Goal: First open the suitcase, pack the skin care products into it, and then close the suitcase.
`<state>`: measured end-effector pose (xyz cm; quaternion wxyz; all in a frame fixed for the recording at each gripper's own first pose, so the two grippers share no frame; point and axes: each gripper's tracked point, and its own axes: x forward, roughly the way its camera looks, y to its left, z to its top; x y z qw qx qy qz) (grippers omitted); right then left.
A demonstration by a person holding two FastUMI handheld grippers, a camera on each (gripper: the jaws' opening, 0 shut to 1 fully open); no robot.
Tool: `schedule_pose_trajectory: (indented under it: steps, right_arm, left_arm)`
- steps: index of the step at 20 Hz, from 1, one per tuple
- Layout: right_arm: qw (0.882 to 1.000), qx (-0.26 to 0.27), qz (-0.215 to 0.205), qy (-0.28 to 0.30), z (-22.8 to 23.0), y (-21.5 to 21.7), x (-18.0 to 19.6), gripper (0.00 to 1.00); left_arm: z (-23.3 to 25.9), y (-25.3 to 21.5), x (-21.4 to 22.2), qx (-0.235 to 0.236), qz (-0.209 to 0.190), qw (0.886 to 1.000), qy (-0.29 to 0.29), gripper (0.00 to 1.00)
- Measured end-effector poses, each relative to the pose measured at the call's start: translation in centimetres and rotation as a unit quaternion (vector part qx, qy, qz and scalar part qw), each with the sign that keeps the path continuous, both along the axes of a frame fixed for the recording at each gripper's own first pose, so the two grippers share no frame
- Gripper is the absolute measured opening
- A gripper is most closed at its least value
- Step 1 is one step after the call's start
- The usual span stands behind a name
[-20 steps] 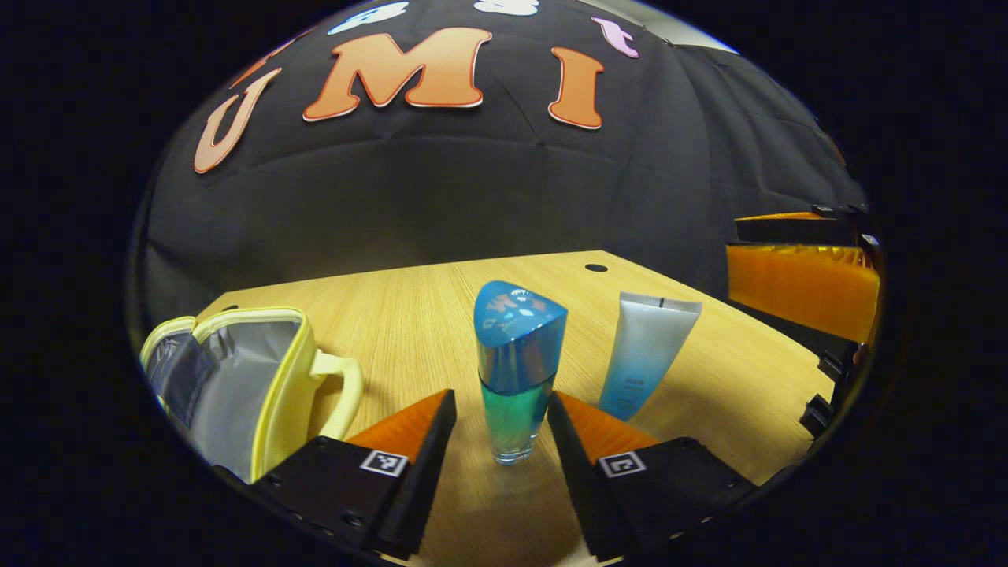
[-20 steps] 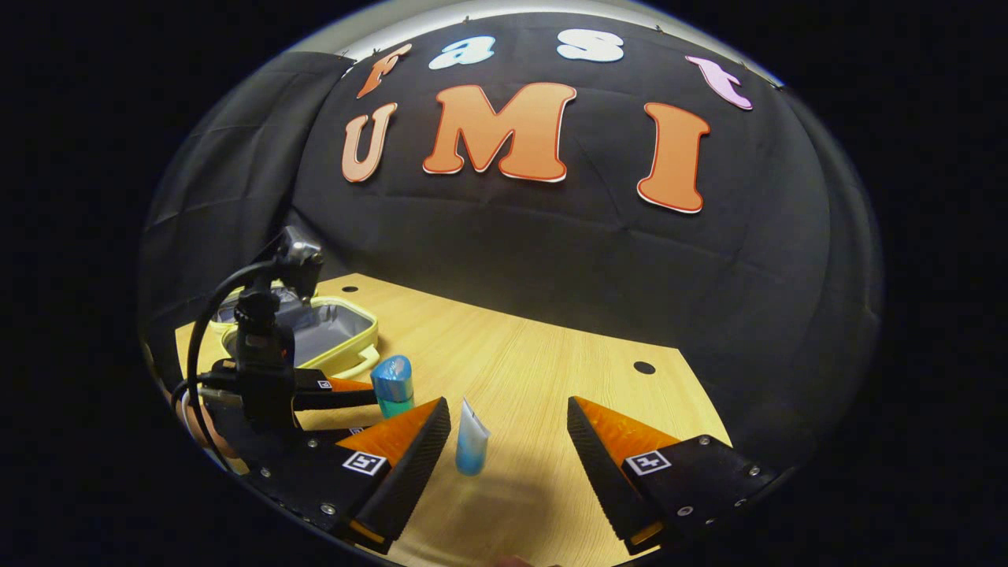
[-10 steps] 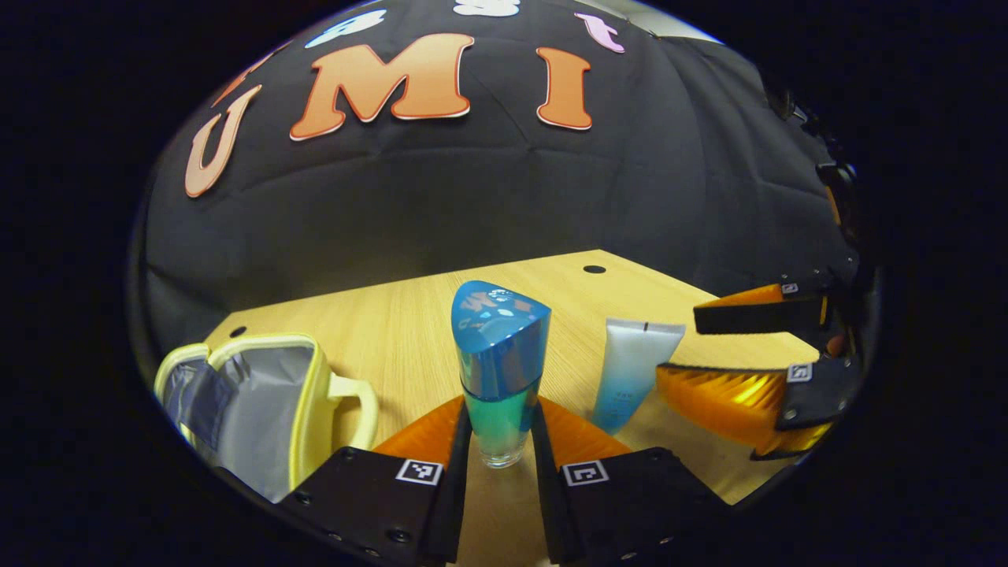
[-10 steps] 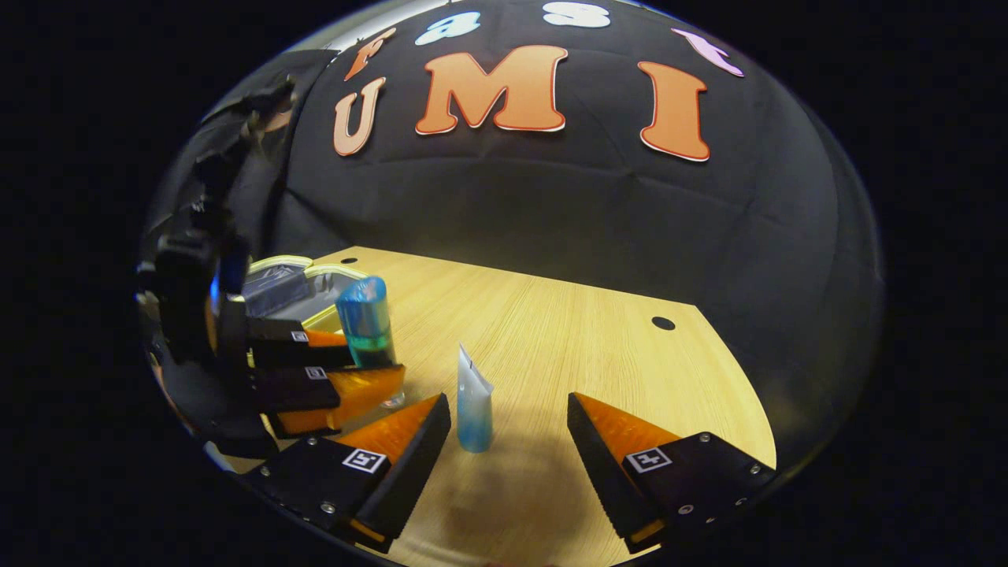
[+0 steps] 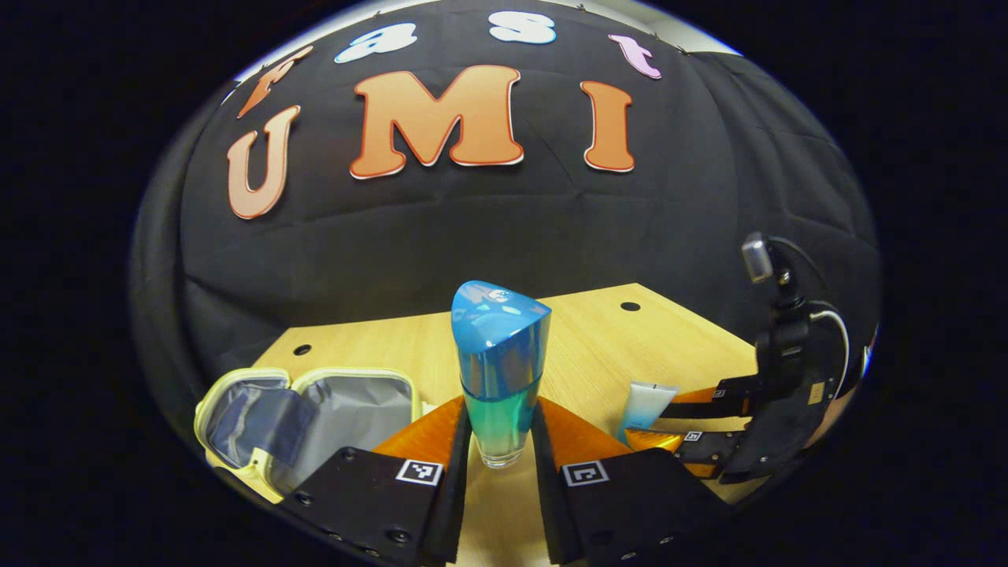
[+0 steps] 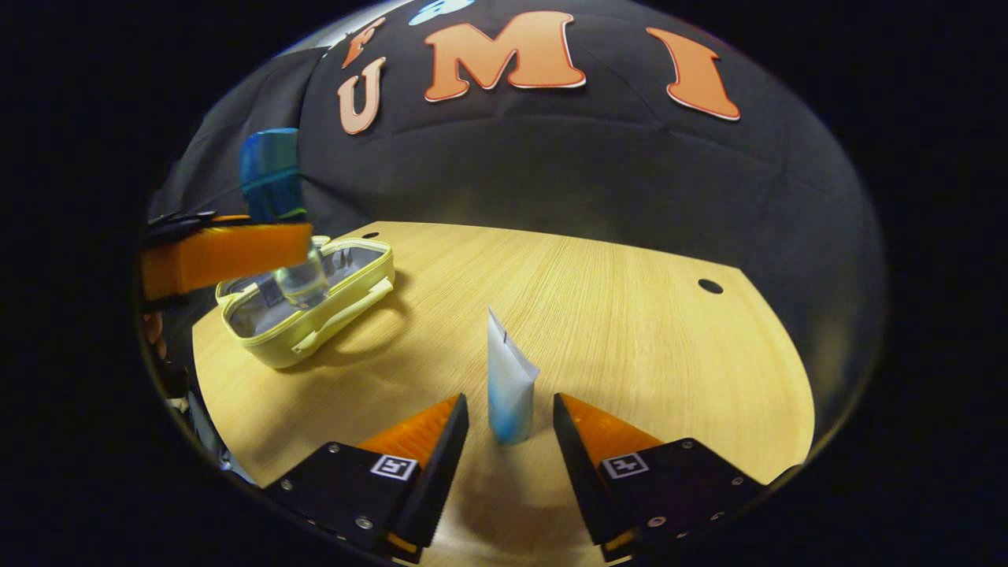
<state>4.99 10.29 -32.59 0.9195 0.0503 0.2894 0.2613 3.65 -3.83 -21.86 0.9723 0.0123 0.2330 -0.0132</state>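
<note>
Blue bottle [image 5: 499,370] is clamped upright by left tongs [image 5: 499,441], raised near open suitcase [image 6: 315,303] for packing. Tube [image 6: 508,386] stands on tabletop [image 6: 630,315], bracketed by right tongs [image 6: 510,429], parted, apparently not yet pressing.

Legible text, brands, numbers: none can be read. Signs: square black-and-white coded markers, one on the black base of each finger. Left gripper [image 5: 502,409]: two markers [image 5: 418,471], a pixel pattern without letters or digits. Right gripper [image 6: 509,398]: two markers of the same kind [image 6: 393,466]; in the left gripper view they appear as small white squares [image 5: 693,435], pattern too small to tell. Bottle [image 5: 499,370]: light patches on the blue cap, glare or print, cannot tell which. Tube [image 6: 509,386]: white fading to blue, seen edge-on, any print too small to make out.
</note>
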Motion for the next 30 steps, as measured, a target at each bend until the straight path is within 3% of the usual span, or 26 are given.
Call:
schedule_pose_trajectory:
  steps: [3, 4, 12, 21, 24, 30]
  right_arm:
    - [1.000, 0.019, -0.005, 0.024, -0.2, 0.6, 0.3, 0.38]
    - [0.999, 0.018, -0.003, 0.031, 0.0, 0.7, 0.3, 0.35]
    - [0.998, 0.047, -0.001, -0.031, 9.5, 1.1, -0.9, 0.33]
    - [0.993, 0.078, -0.020, -0.087, 19.1, 4.6, -0.6, 0.32]
    - [0.992, 0.080, -0.014, -0.094, 20.6, 7.1, -0.6, 0.33]
    - [0.994, 0.071, 0.002, -0.078, 20.4, 12.2, -1.3, 0.33]
  left_arm:
    - [1.6, 2.1, -1.2, 0.018, 0.020, 1.000, -0.007, 0.40]
    - [1.9, 2.8, -1.6, 0.021, 0.026, 0.999, -0.007, 0.41]
    - [5.5, 8.2, -3.1, 0.024, 0.053, 0.998, -0.025, 0.42]
    - [8.7, 16.1, -3.0, 0.028, 0.055, 0.997, -0.051, 0.42]
    - [8.8, 18.5, -2.9, 0.025, 0.049, 0.997, -0.048, 0.41]
    - [4.1, 21.4, -2.3, -0.011, 0.034, 0.999, -0.001, 0.41]
